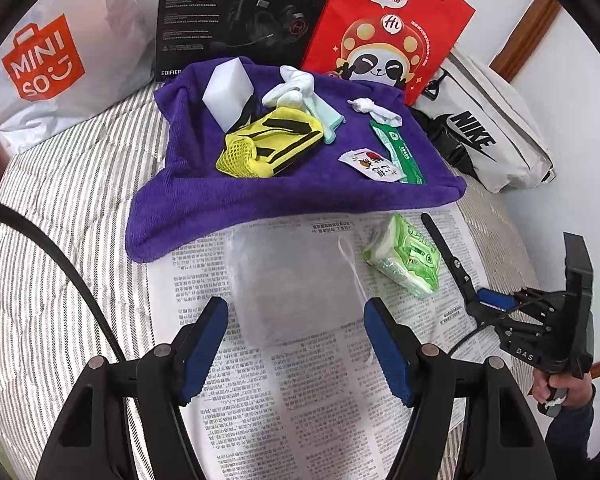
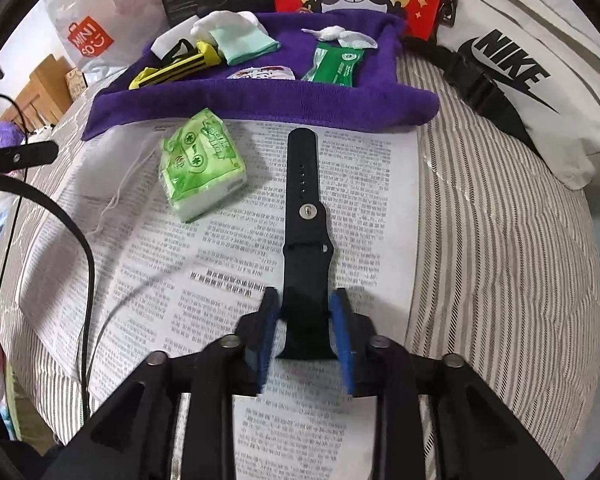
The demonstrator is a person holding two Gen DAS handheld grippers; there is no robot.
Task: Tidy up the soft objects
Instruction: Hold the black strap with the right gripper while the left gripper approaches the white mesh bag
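A purple towel (image 1: 228,200) lies at the back of the bed with soft things on it: a white sponge block (image 1: 228,92), a yellow mesh cloth (image 1: 268,144), white socks (image 1: 292,88) and a green packet (image 1: 398,152). On the newspaper (image 1: 300,400) in front lie a translucent pouch (image 1: 296,284) and a green tissue pack (image 1: 406,256). My left gripper (image 1: 296,340) is open just before the pouch. My right gripper (image 2: 306,336) is shut on a black watch strap (image 2: 304,200), whose far end rests on the newspaper (image 2: 180,260) beside the tissue pack (image 2: 200,168).
A Miniso bag (image 1: 48,64), a black headset box (image 1: 236,12), a red panda bag (image 1: 384,28) and a white Nike bag (image 1: 488,140) stand along the back and right. The striped mattress (image 1: 60,208) surrounds the newspaper. A black cable (image 2: 88,264) runs at the left.
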